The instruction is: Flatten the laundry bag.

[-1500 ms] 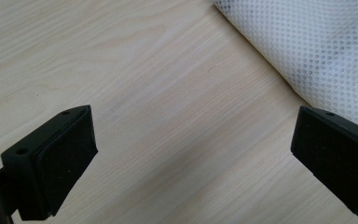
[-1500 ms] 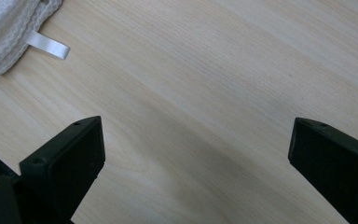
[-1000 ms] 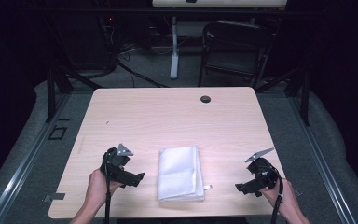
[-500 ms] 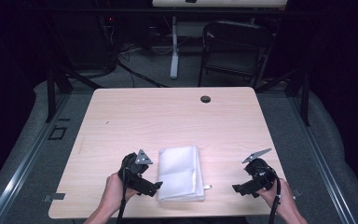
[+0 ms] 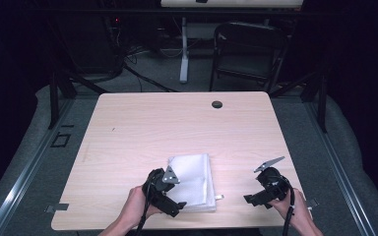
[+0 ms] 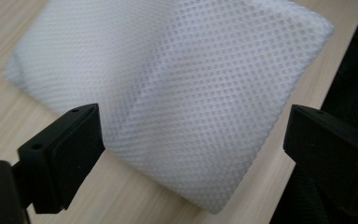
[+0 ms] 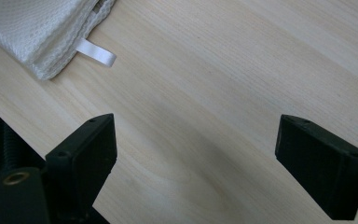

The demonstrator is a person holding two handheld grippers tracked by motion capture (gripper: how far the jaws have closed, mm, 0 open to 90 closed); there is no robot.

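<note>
A folded white mesh cloth (image 5: 195, 178) (image 6: 182, 93) lies flat near the table's front edge. My left gripper (image 5: 175, 210) (image 6: 193, 135) is at the cloth's near left corner. Its jaws stand open around that corner and have just been closing a little, without pressing on the cloth. My right gripper (image 5: 250, 200) (image 7: 196, 140) hovers over bare wood to the right of the cloth. It is open, its jaws have just been closing slightly, and nothing is between them. A small white tag (image 7: 96, 52) (image 5: 219, 197) sticks out of the cloth's right edge.
The light wooden table (image 5: 142, 132) has a black grommet (image 5: 217, 104) near its far edge. A dark chair (image 5: 248, 49) and cables stand on the floor behind the table. The front edge of the table runs just below both hands.
My left gripper has moved right, from the table's left part to the cloth's near left corner. The right gripper has stayed where it was.
</note>
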